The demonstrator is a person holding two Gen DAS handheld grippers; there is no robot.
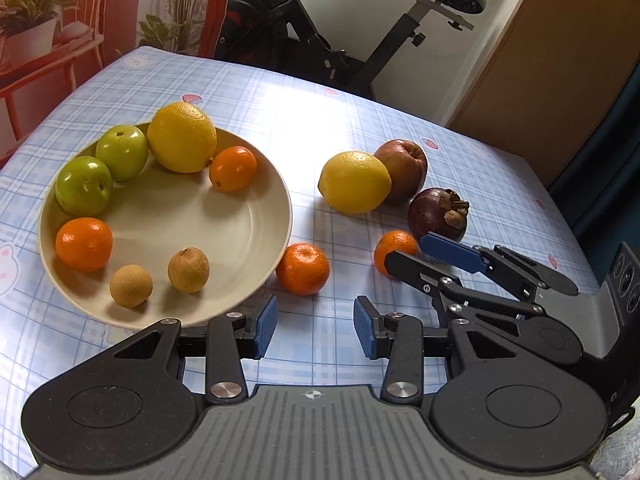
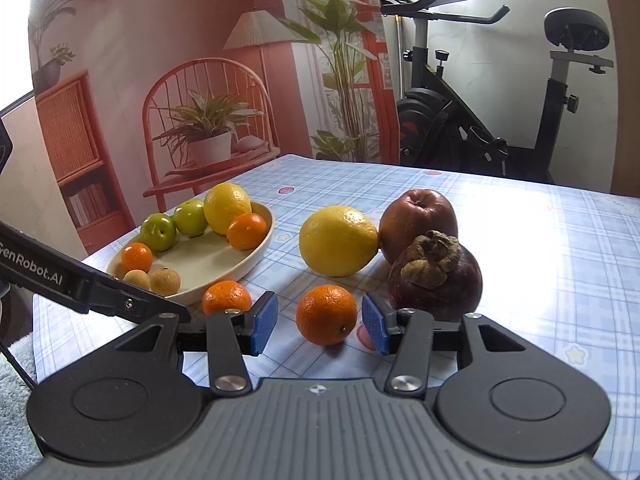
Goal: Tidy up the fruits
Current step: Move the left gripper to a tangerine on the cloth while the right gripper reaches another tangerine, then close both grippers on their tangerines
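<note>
A beige plate (image 1: 256, 216) holds a lemon (image 1: 182, 137), two green apples (image 1: 122, 152), two tangerines (image 1: 84, 244) and two longans (image 1: 188, 270). On the cloth lie a second lemon (image 1: 354, 182), a red apple (image 1: 402, 168), a mangosteen (image 1: 437, 214) and two tangerines. My left gripper (image 1: 315, 326) is open and empty, just short of the tangerine (image 1: 303, 268) by the plate's rim. My right gripper (image 2: 320, 324) is open around the other tangerine (image 2: 326, 314), with a gap at each pad. The mangosteen (image 2: 436, 276) sits just beyond its right pad.
The table wears a blue checked cloth (image 1: 340, 120), its far edge close behind the fruit. An exercise bike (image 2: 480, 120) stands beyond it, next to a printed backdrop (image 2: 160, 80). My left gripper's black finger (image 2: 100, 288) crosses the right wrist view in front of the plate (image 2: 224, 264).
</note>
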